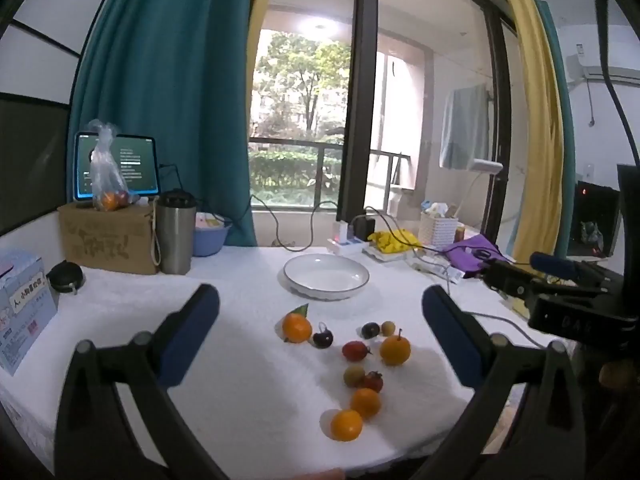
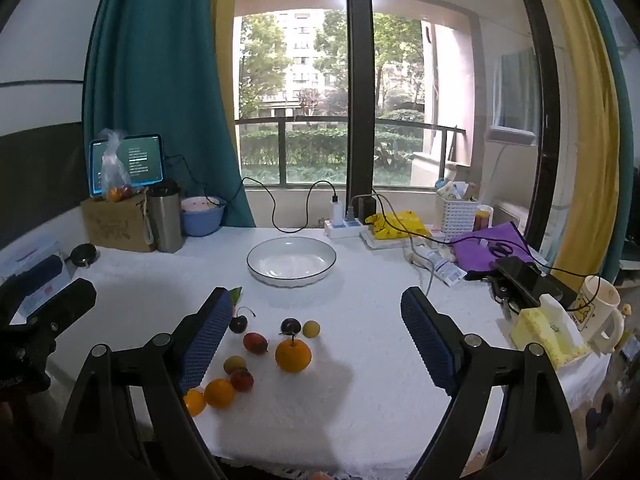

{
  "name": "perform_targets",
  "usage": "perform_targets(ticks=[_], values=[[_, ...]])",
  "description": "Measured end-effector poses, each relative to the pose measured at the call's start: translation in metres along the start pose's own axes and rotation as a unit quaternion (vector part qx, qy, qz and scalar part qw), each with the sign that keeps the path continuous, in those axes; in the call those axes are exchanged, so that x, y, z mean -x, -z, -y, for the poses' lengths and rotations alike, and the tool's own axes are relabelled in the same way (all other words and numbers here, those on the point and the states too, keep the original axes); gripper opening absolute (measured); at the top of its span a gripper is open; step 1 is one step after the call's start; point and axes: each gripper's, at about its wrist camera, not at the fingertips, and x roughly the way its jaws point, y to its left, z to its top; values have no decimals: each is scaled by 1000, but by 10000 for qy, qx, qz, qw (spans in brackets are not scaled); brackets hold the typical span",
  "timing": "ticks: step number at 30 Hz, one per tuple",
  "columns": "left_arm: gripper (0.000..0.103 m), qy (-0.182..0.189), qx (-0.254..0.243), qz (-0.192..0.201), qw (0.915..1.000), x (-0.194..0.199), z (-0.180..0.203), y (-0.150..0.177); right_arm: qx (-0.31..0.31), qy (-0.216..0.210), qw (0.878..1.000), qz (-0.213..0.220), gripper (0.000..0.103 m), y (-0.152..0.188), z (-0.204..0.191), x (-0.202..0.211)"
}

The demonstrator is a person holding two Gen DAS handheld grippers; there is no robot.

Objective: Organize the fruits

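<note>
Several small fruits lie loose on the white tablecloth: an orange with a leaf (image 1: 297,328), a dark cherry (image 1: 322,338), a red fruit (image 1: 354,351), an orange with a stem (image 1: 395,350) (image 2: 293,355), and two oranges nearest me (image 1: 346,424) (image 1: 365,402). An empty white plate (image 1: 326,276) (image 2: 291,262) sits beyond them. My left gripper (image 1: 320,312) is open and empty above the fruits. My right gripper (image 2: 316,312) is open and empty, also above them; its body shows at the right of the left wrist view.
A cardboard box (image 1: 108,238) with a bag of fruit (image 1: 107,184), a tablet, a steel tumbler (image 1: 175,236) and a blue bowl (image 1: 210,238) stand at the back left. A power strip (image 2: 346,228), cables, a purple cloth (image 2: 490,252) and a mug (image 2: 600,312) crowd the right.
</note>
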Motion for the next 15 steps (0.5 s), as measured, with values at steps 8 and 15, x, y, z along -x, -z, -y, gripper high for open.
perform_targets(ticks=[8,15], values=[[102,55,2,-6,10000,0,1,0,24,-9,10000,-36,88,1,-1,-1],[102,112,29,-21,9999,1,2,2,33,-12,10000,-43,88,1,-1,-1]])
